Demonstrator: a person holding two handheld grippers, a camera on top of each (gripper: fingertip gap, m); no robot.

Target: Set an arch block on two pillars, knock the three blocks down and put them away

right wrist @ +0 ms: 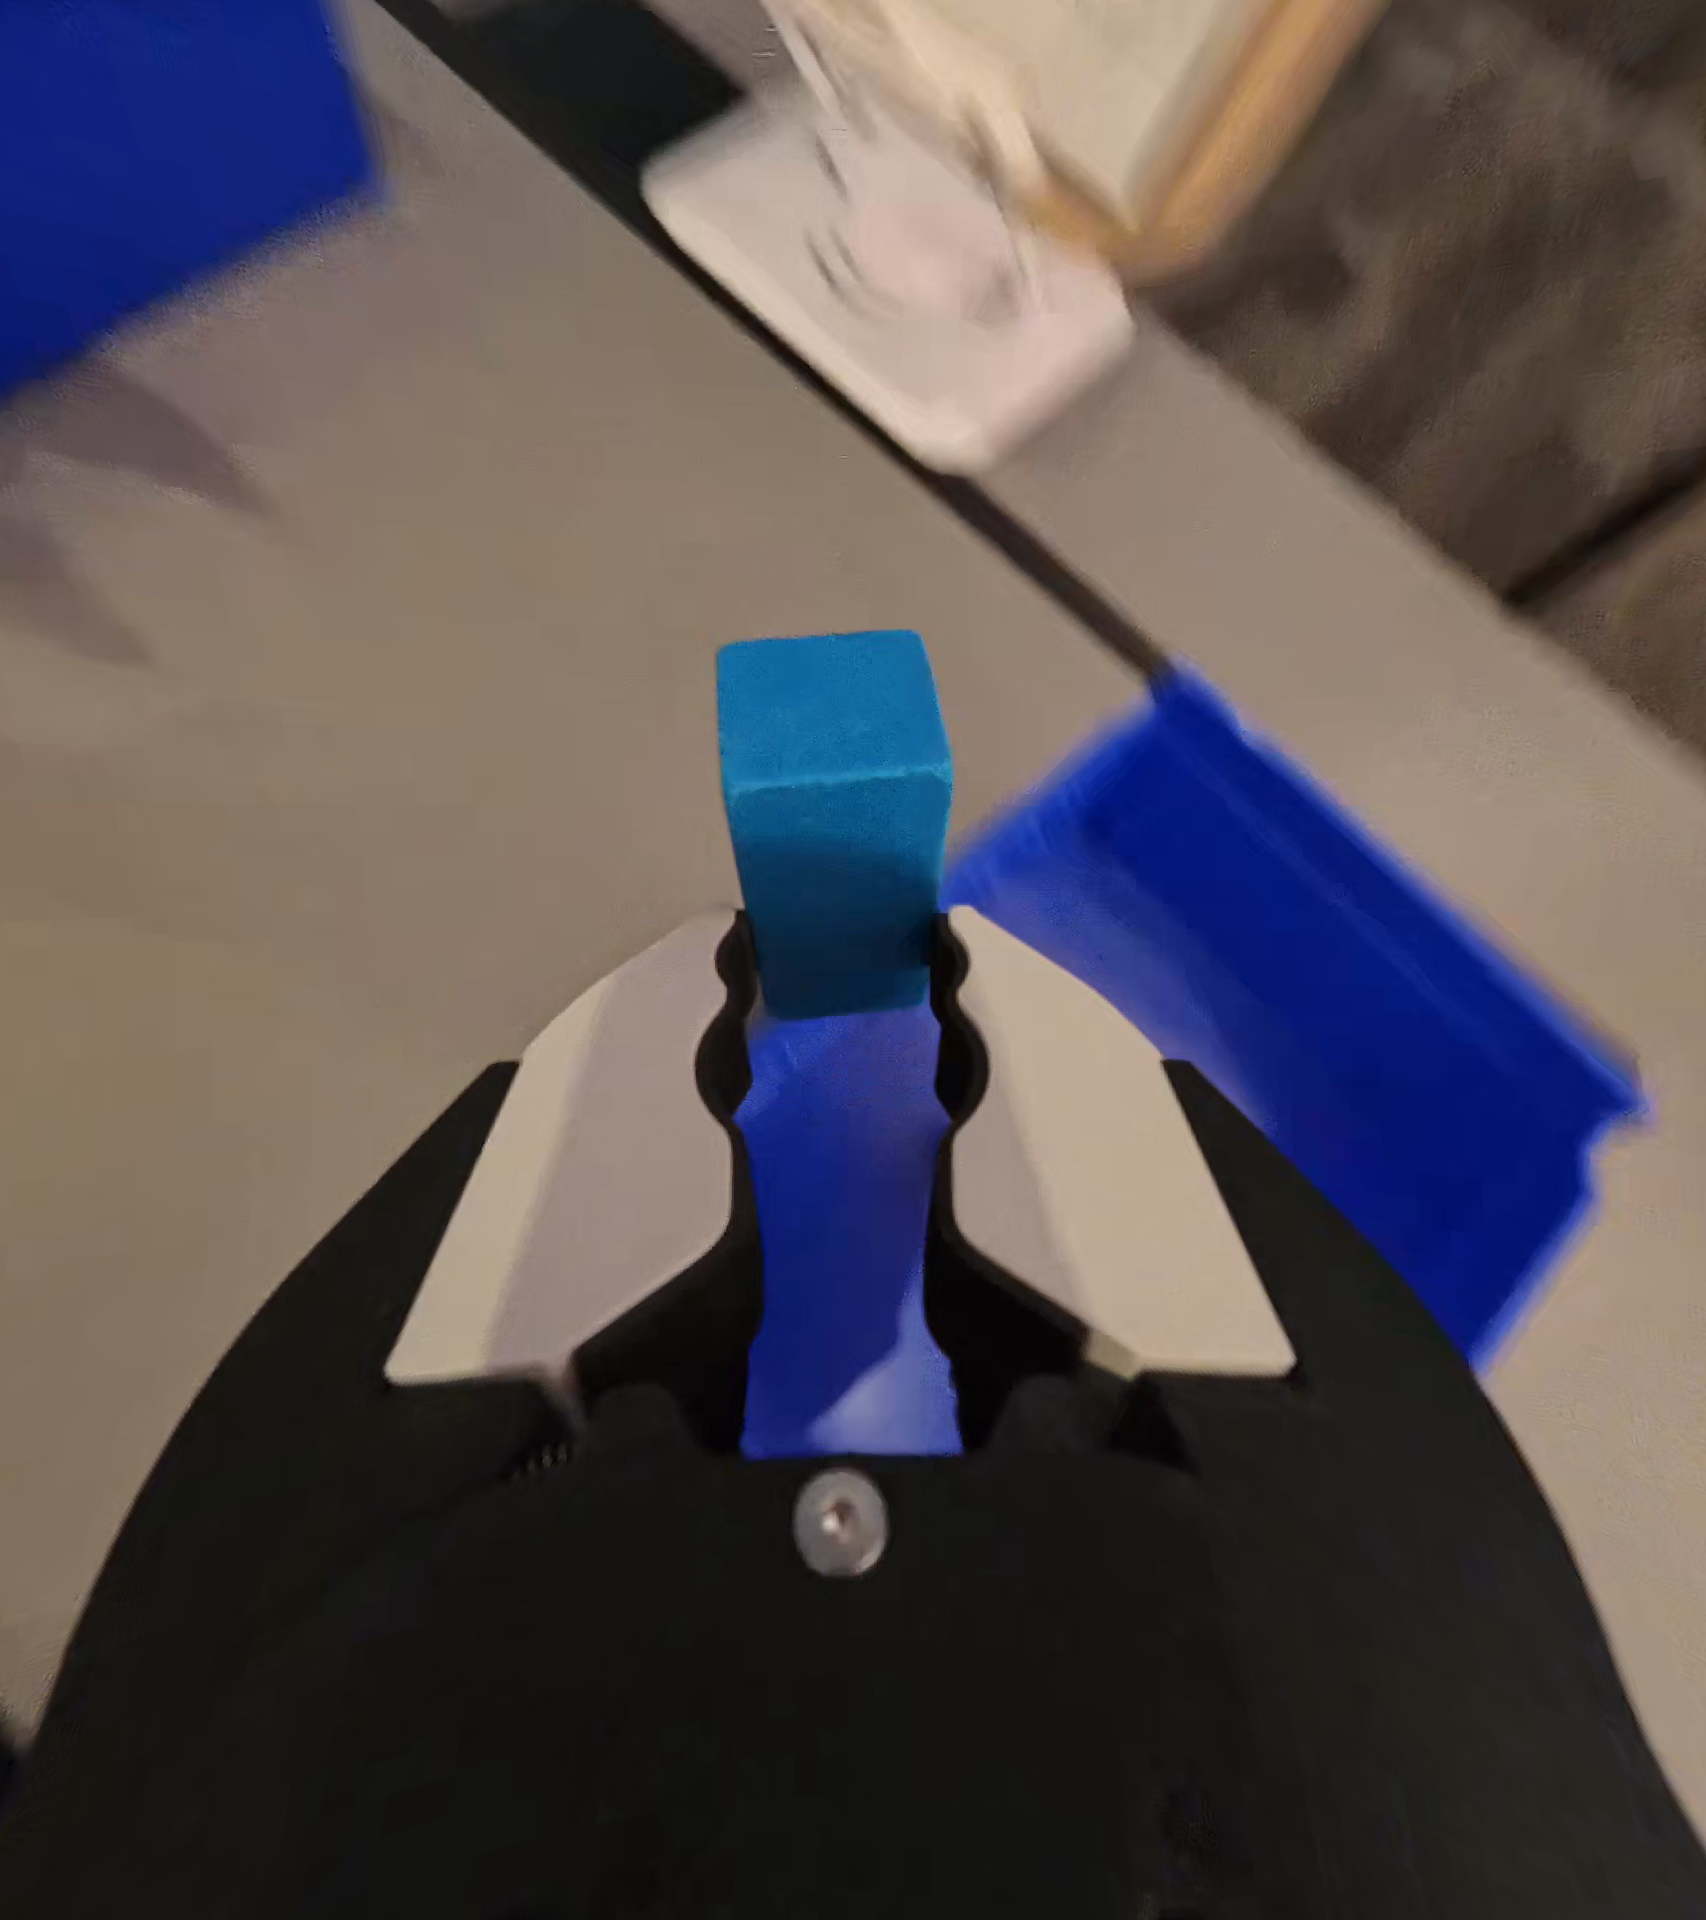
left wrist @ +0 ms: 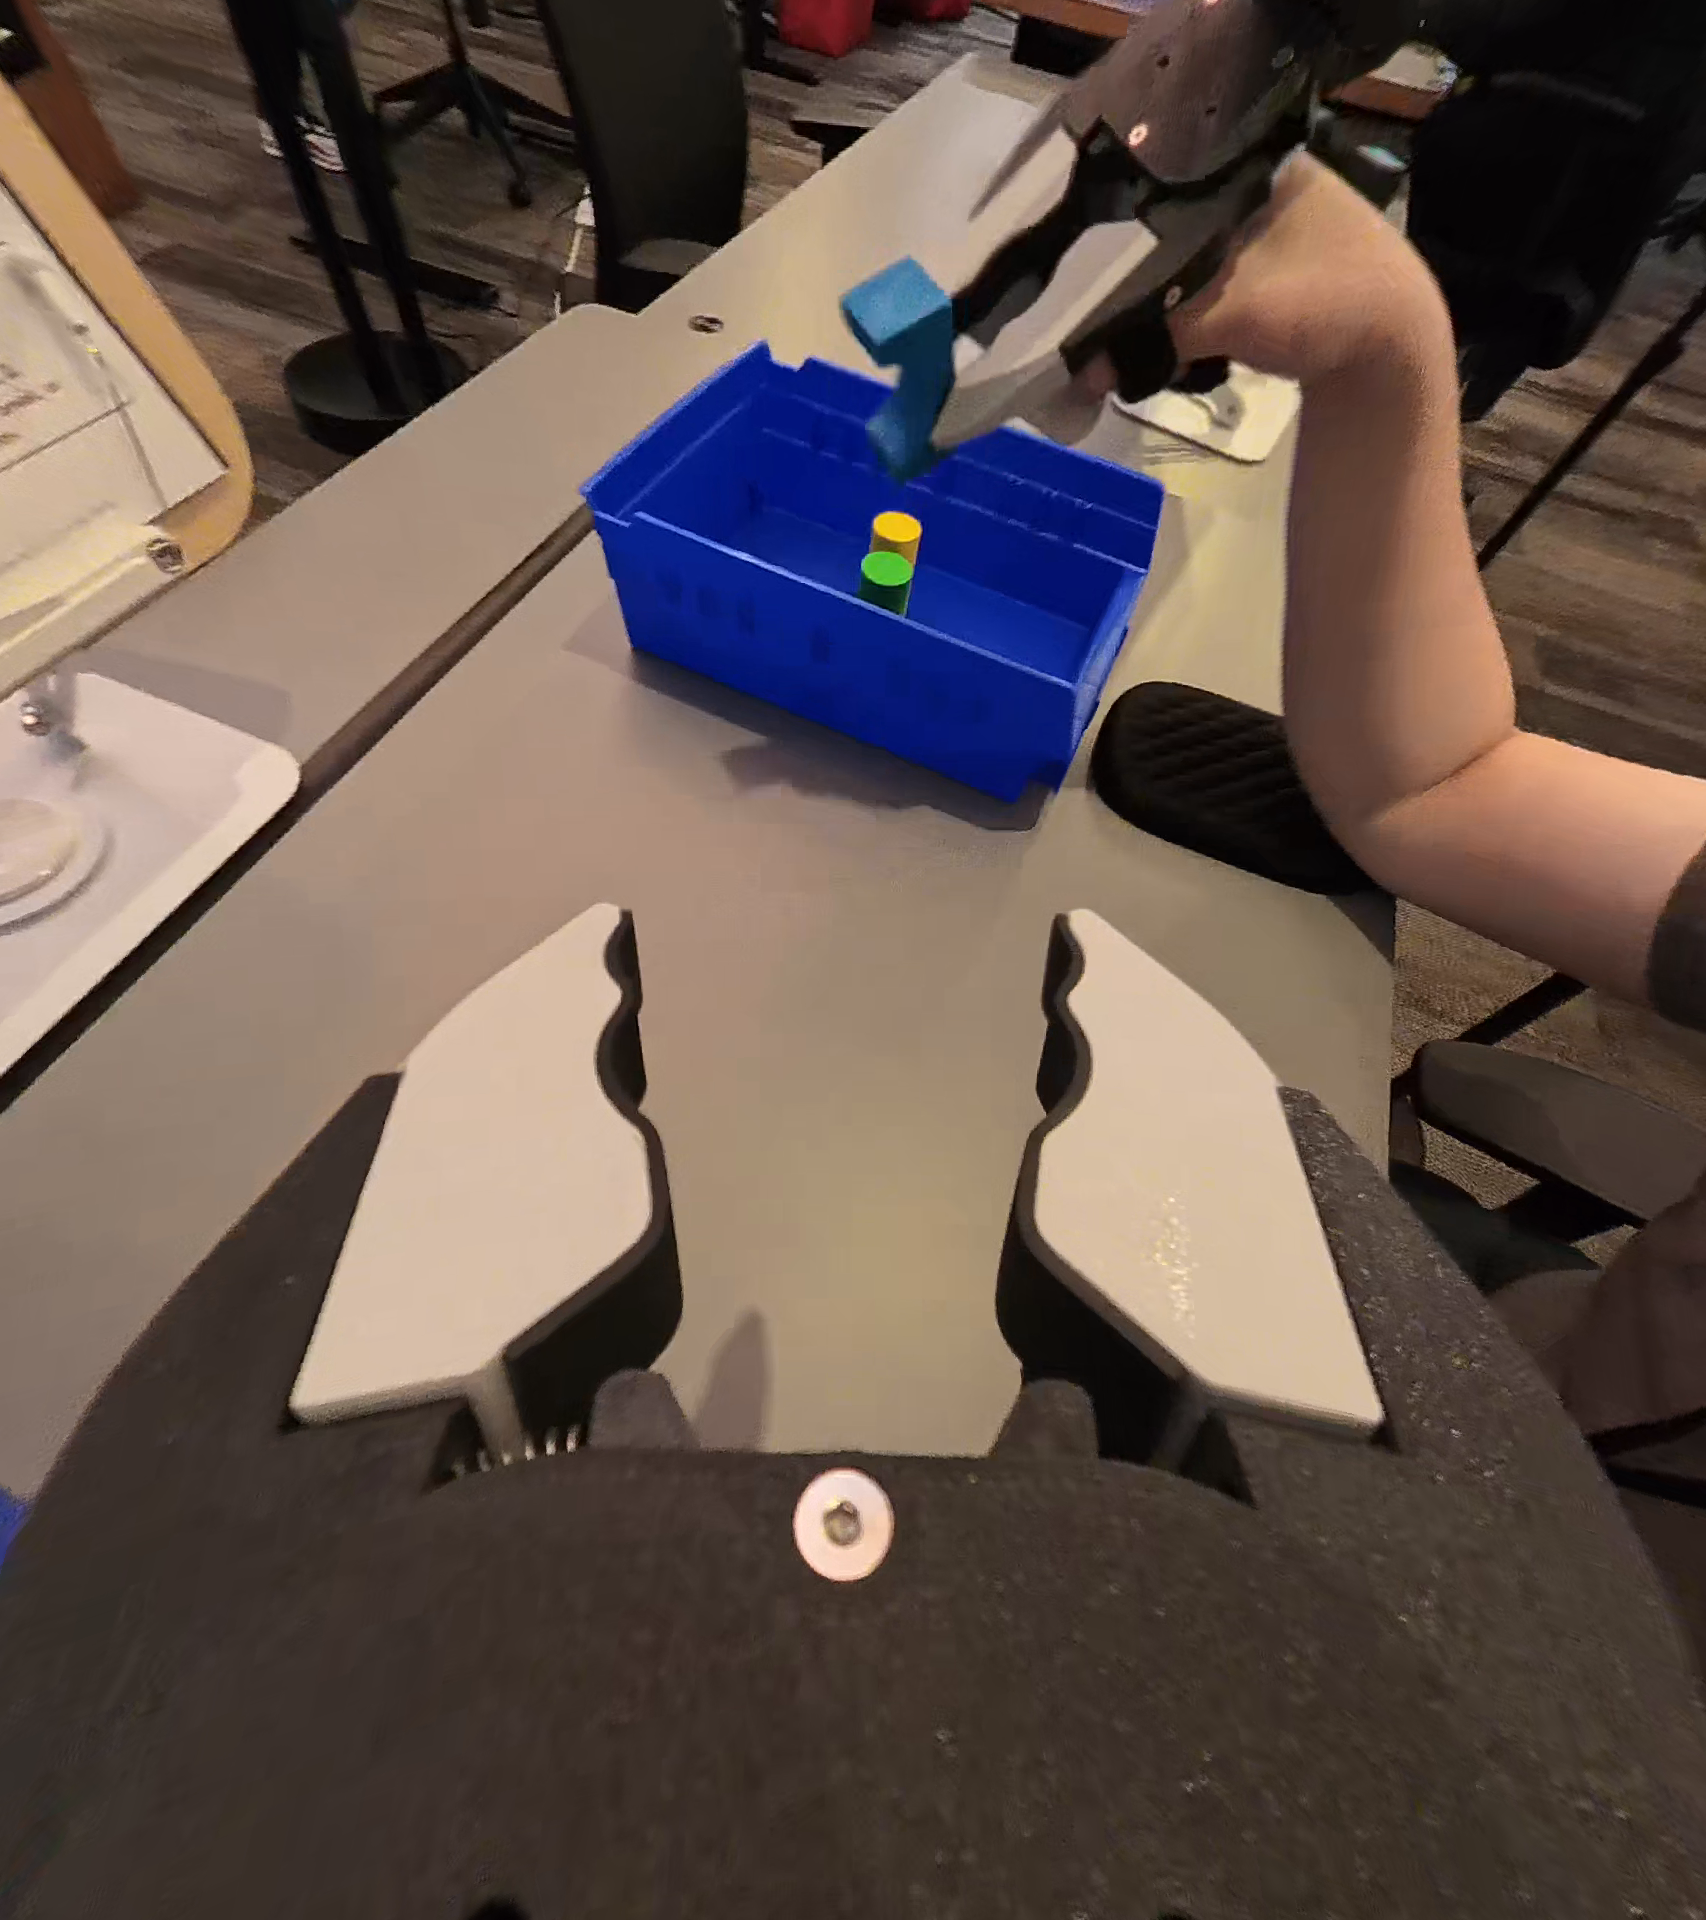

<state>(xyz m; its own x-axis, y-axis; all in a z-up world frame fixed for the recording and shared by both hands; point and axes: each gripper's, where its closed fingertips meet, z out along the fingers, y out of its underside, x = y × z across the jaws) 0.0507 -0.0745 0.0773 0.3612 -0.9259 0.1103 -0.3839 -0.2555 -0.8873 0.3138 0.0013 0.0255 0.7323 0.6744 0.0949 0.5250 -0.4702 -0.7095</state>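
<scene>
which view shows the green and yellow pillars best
The left wrist view: the green pillar and yellow pillar stand upright, side by side, inside the blue bin. The right wrist view shows neither; there the blue arch block in the right gripper and motion blur cover the bin.

Right gripper (right wrist: 841, 961) clamped on light-blue block (right wrist: 833, 821), block jutting past fingertips. Blue bin (right wrist: 1296, 987) below and right, on grey table (right wrist: 413, 727). Motion blur; white stand (right wrist: 932, 312) far off, probably.
</scene>
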